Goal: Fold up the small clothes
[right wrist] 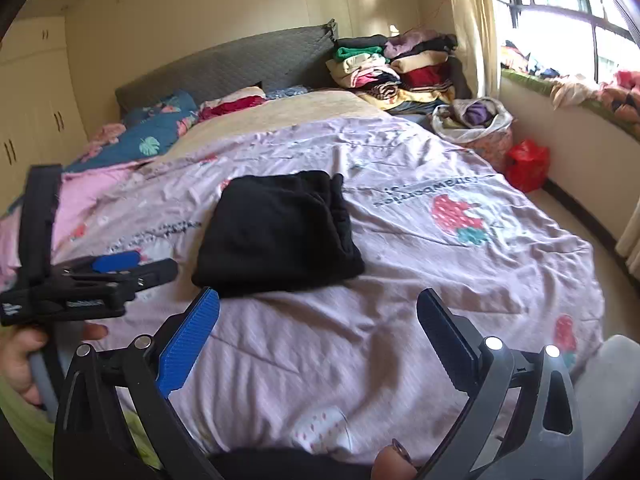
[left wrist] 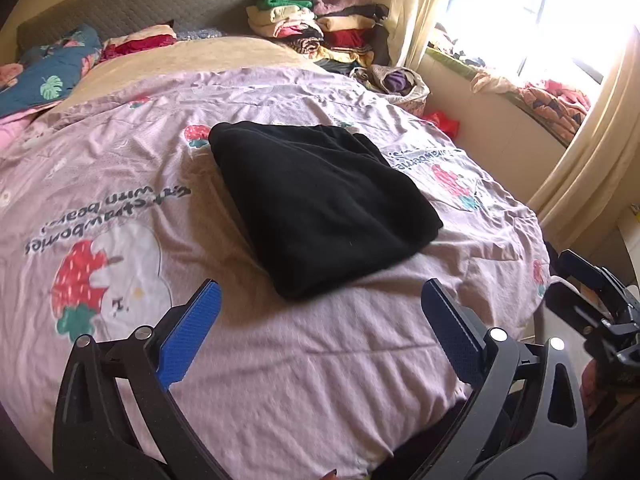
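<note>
Where the pink duvet (left wrist: 320, 360) spreads flattest, near the middle of the bed, a black garment (left wrist: 320, 208) lies folded into a thick, soft-edged rectangle; its fabric looks fleecy and matte, with layered edges showing along its 3 o'clock side in the right wrist view (right wrist: 276, 232). The duvet under it is thin, crinkled cotton printed with red strawberries (left wrist: 78, 280) and black lettering. At 12 o'clock a tan blanket (left wrist: 224, 54) covers the upper bed below a grey quilted headboard (left wrist: 140, 4), and a blue leaf-patterned quilt (left wrist: 52, 76) bunches at 10 o'clock. Stacks of folded clothes (left wrist: 320, 24) in green, cream, red and dark tones rise at 1 o'clock, with a bag of laundry (right wrist: 474, 120) and a red bag (right wrist: 526, 164) on the floor beside the bed. Cream curtains (left wrist: 580, 160) frame a bright window (right wrist: 560, 20) at 2 o'clock.

Both tools hover at the foot end, at 6 o'clock from the garment and apart from it. The left gripper (left wrist: 320, 304) has its blue-padded fingers (left wrist: 192, 332) spread wide, holding nothing; the right gripper (right wrist: 318, 312) has its fingers (right wrist: 188, 340) equally wide, also holding nothing.
</note>
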Tool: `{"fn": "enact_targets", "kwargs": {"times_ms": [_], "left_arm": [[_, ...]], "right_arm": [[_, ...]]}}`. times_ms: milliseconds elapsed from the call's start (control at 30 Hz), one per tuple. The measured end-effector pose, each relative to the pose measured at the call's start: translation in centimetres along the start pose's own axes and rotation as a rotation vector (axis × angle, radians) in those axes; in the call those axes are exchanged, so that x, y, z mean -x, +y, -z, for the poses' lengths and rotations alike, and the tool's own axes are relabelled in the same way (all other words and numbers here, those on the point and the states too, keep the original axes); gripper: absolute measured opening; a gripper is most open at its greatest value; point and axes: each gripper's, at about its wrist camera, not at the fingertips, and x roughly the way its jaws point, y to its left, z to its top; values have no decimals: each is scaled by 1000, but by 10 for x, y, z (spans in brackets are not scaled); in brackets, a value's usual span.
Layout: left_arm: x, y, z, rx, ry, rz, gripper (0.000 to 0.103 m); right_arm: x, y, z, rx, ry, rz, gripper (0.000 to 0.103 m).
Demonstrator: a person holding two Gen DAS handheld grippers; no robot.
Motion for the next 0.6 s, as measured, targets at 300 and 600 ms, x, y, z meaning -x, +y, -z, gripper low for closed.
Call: {"fn": "enact_targets", "kwargs": {"times_ms": [300, 600], "left_arm": [[8, -4, 26, 25, -17, -24, 94], [10, -3, 33, 31, -10, -59, 94]], "right_arm": [[8, 7, 25, 1, -21, 61, 99], [9, 7, 32, -10, 1, 83, 99]]}}
